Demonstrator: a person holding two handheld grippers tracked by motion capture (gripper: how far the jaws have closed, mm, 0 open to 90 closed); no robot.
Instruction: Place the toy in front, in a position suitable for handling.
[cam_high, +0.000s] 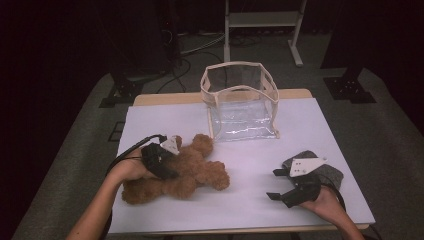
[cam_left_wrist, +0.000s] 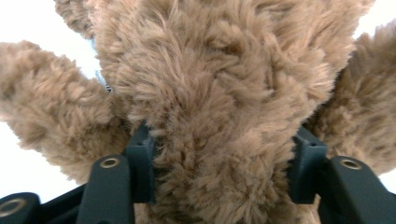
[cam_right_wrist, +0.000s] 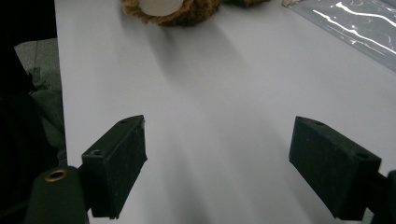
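the brown teddy bear (cam_high: 187, 172) is lying on the white desk (cam_high: 260, 200), on its left part, near the front edge, with its limbs spreading out. the left hand-held gripper (cam_high: 167, 167) is sitting over the middle of the bear, and in the left gripper view its two black jaws are pressing into the plush body (cam_left_wrist: 219, 116) from both sides, so it is pinching the teddy bear; the fur is bulging out between them and above them. the right hand-held gripper (cam_high: 276, 184) is resting low over the right part of the desk, well apart from the bear, and its jaws are standing wide spread with nothing between them; in the right gripper view just the bare white desk surface (cam_right_wrist: 224, 116) is lying under them. beside this gripper a grey felt-like thing (cam_high: 327, 172) is lying on the desk. a transparent bag (cam_high: 242, 102) with a beige trim is standing upright at the far side of the desk, open at the top, a little behind the bear.
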